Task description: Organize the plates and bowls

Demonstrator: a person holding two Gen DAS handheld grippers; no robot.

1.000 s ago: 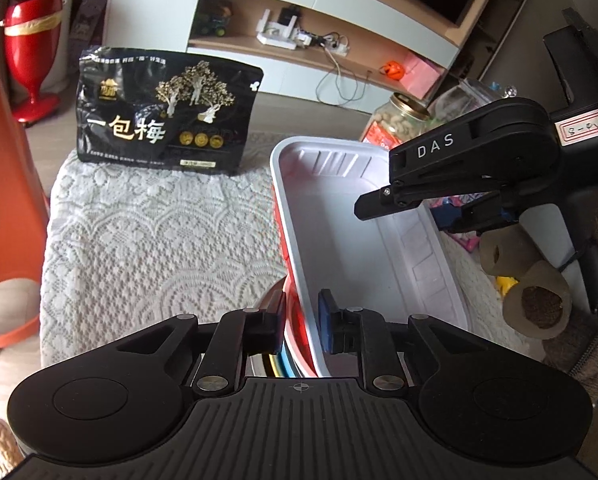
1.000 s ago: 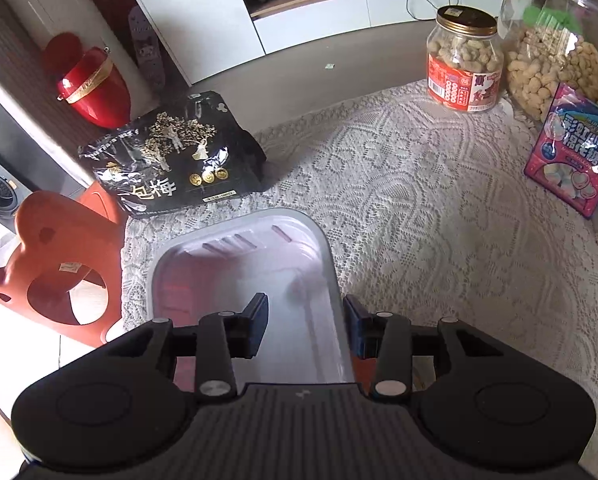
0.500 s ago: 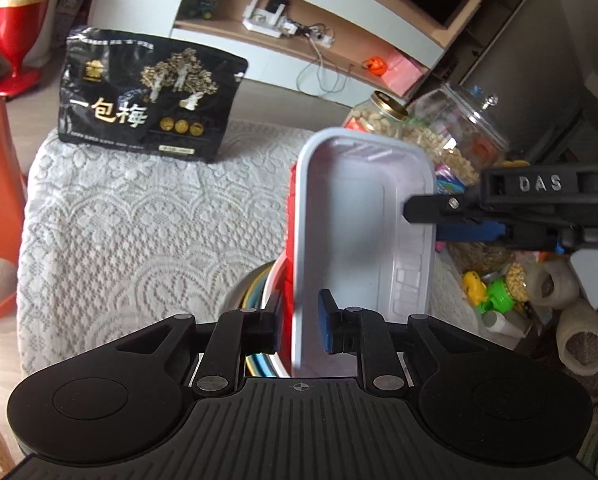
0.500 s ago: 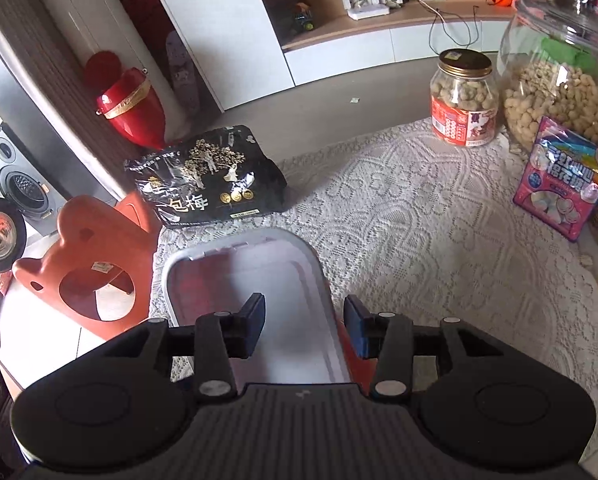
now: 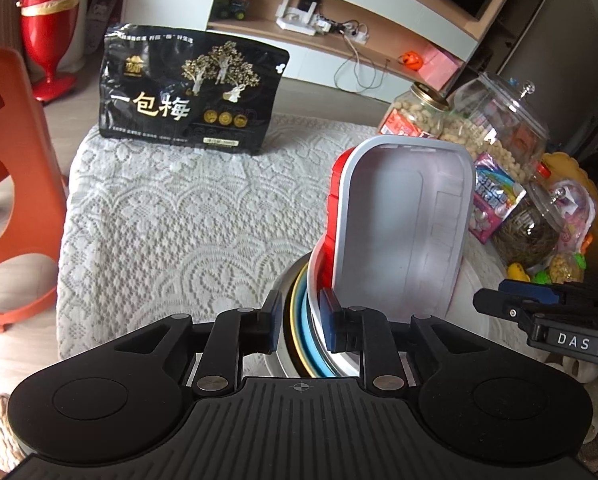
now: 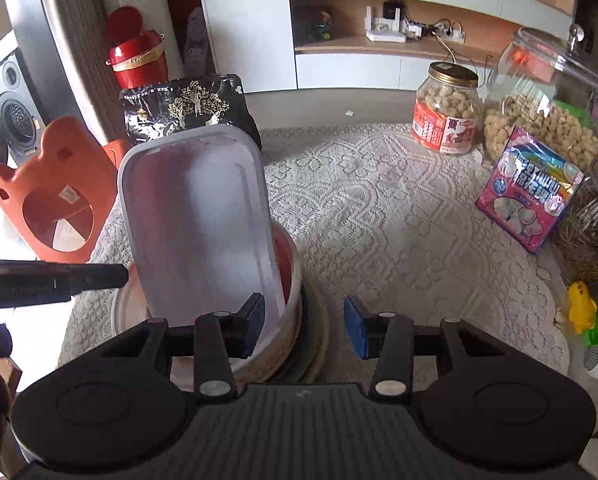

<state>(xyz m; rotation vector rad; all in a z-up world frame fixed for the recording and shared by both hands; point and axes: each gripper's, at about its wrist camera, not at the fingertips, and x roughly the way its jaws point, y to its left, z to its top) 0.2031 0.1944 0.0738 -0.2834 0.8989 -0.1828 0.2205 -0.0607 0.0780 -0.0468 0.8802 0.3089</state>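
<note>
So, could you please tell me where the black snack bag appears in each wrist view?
Left wrist: the black snack bag stands upper left, at the lace cloth's far edge, left of the white tray.
Right wrist: the bag is upper left of centre, just behind the tray's far rim.
Shared landmark: the gold-lidded peanut jar.

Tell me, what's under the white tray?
The white tray leans on a red tray, in a stack of round bowls: yellow and blue rims show. Their insides are covered.
</note>
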